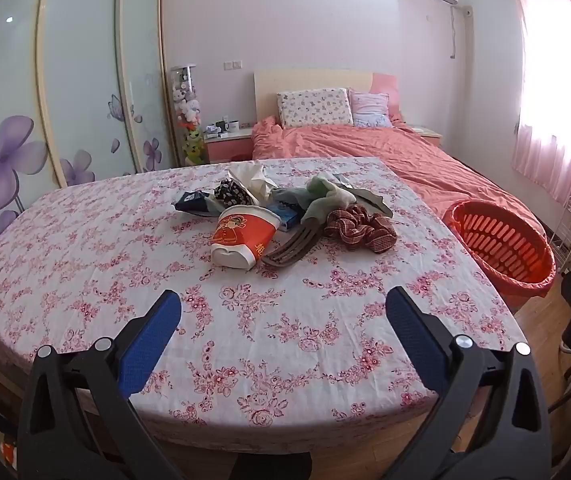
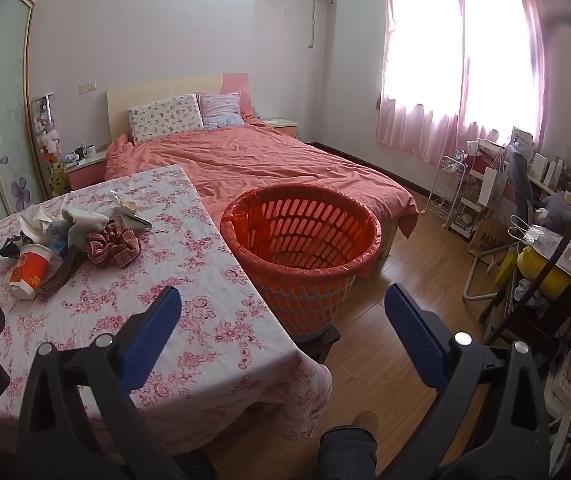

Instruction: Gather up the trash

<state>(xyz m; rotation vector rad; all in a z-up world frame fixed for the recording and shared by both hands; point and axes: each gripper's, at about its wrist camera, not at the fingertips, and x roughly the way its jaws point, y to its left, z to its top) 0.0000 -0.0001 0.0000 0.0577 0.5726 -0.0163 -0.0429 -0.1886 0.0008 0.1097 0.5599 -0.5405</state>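
Observation:
A pile lies mid-table on the floral cloth (image 1: 285, 320): a crushed red and white paper cup (image 1: 241, 236), a brown comb (image 1: 291, 244), a plaid scrunchie (image 1: 359, 228), green cloth (image 1: 325, 196), crumpled tissue (image 1: 253, 178) and a dark wrapper (image 1: 193, 202). My left gripper (image 1: 283, 312) is open and empty, near the table's front edge, short of the pile. My right gripper (image 2: 283, 308) is open and empty, in front of the orange basket (image 2: 301, 240) lined with an orange bag. The cup (image 2: 29, 270) and scrunchie (image 2: 113, 246) show at the left of the right wrist view.
The basket (image 1: 501, 244) stands on a stool off the table's right side. A bed with a pink duvet (image 2: 265, 160) lies behind. Wardrobe doors (image 1: 77, 80) are at the left. A cluttered desk, chair and racks (image 2: 525, 208) line the right wall. Wooden floor (image 2: 405, 340) lies between.

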